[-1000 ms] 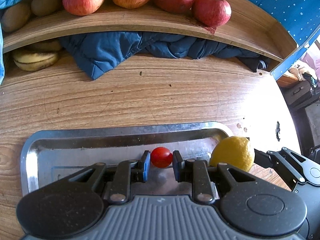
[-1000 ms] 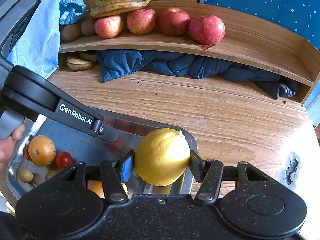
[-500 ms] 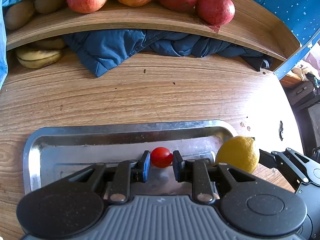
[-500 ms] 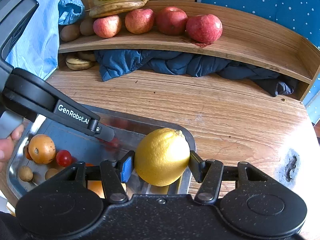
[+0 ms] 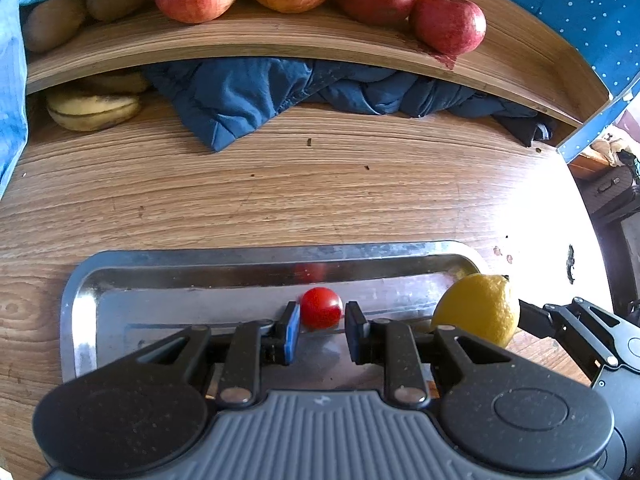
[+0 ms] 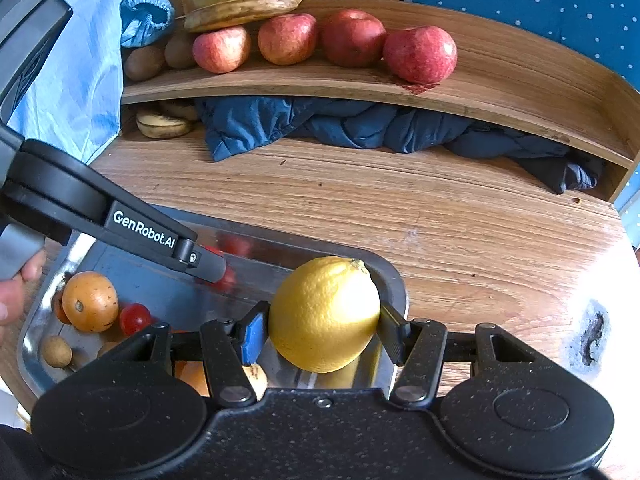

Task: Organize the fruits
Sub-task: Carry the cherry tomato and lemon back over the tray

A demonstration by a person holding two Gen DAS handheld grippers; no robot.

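My left gripper [image 5: 322, 322] is shut on a red cherry tomato [image 5: 321, 313], held just above the steel tray [image 5: 240, 256]. In the right wrist view its finger [image 6: 200, 264] reaches over the tray [image 6: 394, 284], and the tomato is a red blur at the tip. My right gripper [image 6: 324, 332] is shut on a yellow lemon [image 6: 324, 314] over the tray's right end. From the left wrist view the lemon [image 5: 476, 308] hangs at the tray's right corner, with the right gripper's finger [image 5: 536, 320] beside it.
The tray's left end holds an orange fruit [image 6: 90, 300], another cherry tomato [image 6: 135, 317] and small brown fruits [image 6: 57, 351]. A wooden shelf [image 6: 500, 92] behind carries apples [image 6: 420, 54], bananas [image 6: 240, 8] and kiwis [image 6: 144, 62]. A blue jacket [image 6: 320, 124] lies under it. A hand [image 6: 16, 292] grips the left handle.
Both grippers keep their hold. The left wrist view has drifted slightly, with the tray and lemon sliding a little to the right in it. Otherwise almost nothing has moved.
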